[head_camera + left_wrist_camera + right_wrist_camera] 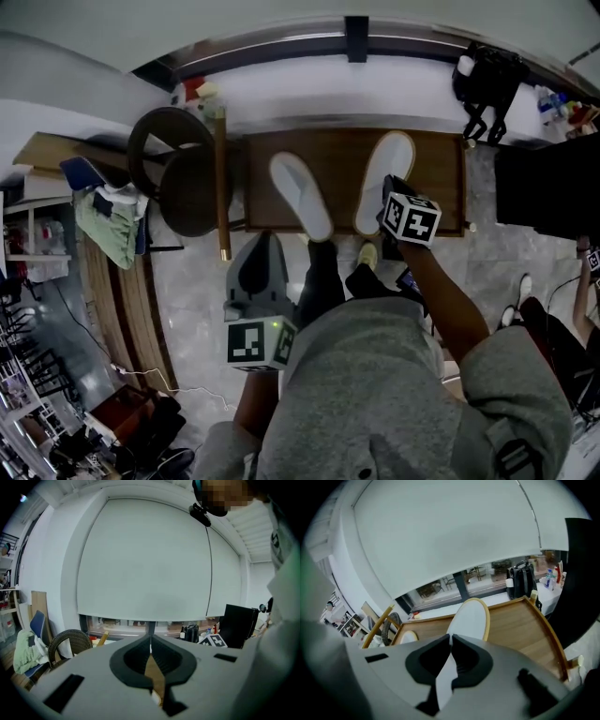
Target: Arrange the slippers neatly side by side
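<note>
Head view: low wooden table [436, 178] against the window wall. Two white slippers on it. Held slipper [386, 159] on the right, roughly straight, with its near end under the right gripper [388, 192]. Other slipper [302, 195] to the left and apart from it, angled, near end at the table's front edge. Left gripper [266, 240] is short of the table, over the stone floor, touching nothing. Wicker chair [183, 178] left of the table. Black bag [487, 75] on the sill, top right.

Left gripper view: left gripper [150, 646] has its fingers pressed together at the tips with nothing between them. Chair [68, 641] low left, window blind ahead.

Right gripper view: right gripper [451, 639] has its fingers pinched on the white near edge of the held slipper [471, 618], which runs away from the jaws, with tan sole trim along its rim. Other slipper [408, 637] shows only a tip at left. Table [520, 620] has a raised rim. Bag [520, 581] sits beyond it.
</note>
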`<action>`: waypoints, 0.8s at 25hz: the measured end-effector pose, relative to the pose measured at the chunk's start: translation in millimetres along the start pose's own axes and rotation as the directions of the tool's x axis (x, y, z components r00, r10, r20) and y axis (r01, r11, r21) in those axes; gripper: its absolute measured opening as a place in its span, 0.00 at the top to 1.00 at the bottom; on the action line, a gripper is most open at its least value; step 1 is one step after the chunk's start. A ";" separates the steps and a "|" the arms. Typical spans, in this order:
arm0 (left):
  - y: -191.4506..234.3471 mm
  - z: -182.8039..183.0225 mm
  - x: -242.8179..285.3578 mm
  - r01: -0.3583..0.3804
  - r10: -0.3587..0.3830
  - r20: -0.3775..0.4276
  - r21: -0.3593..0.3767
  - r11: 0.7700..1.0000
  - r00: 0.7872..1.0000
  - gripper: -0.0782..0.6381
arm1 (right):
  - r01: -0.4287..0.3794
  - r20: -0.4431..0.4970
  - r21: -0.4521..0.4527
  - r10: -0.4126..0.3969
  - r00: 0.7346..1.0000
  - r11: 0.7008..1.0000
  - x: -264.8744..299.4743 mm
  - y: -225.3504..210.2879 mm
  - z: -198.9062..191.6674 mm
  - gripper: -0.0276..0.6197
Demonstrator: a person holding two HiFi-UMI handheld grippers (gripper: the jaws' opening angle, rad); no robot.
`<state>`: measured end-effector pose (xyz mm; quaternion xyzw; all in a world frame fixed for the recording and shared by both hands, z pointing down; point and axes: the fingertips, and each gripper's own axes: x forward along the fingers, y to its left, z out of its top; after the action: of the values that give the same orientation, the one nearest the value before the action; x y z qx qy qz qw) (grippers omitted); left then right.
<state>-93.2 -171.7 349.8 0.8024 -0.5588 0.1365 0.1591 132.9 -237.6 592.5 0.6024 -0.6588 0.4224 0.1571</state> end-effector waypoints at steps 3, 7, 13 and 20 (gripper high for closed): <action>7.1 -3.5 -5.0 -0.020 0.020 0.001 -0.010 1.000 1.000 0.86 | -0.050 -0.048 -0.046 0.047 0.998 0.998 10.1 18.1 -7.3 0.91; 21.2 -5.6 -13.4 -0.059 0.059 -0.004 -0.018 0.998 0.998 0.86 | -0.091 -0.111 -0.088 0.081 0.991 0.992 27.2 37.8 -15.9 0.91; 38.1 -5.5 -17.7 -0.100 0.100 -0.005 -0.044 0.994 0.995 0.86 | -0.113 -0.182 -0.143 0.086 0.980 0.983 49.3 56.3 -23.6 0.91; 55.2 -2.6 -14.3 -0.098 0.098 -0.011 -0.047 0.994 0.995 0.86 | -0.131 -0.262 -0.217 0.072 0.962 0.967 69.1 69.0 -39.2 0.91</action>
<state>-150.0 -176.3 352.2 0.7695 -0.5998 0.1343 0.1735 41.7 -259.7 639.9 0.4865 -0.7087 0.4230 0.2867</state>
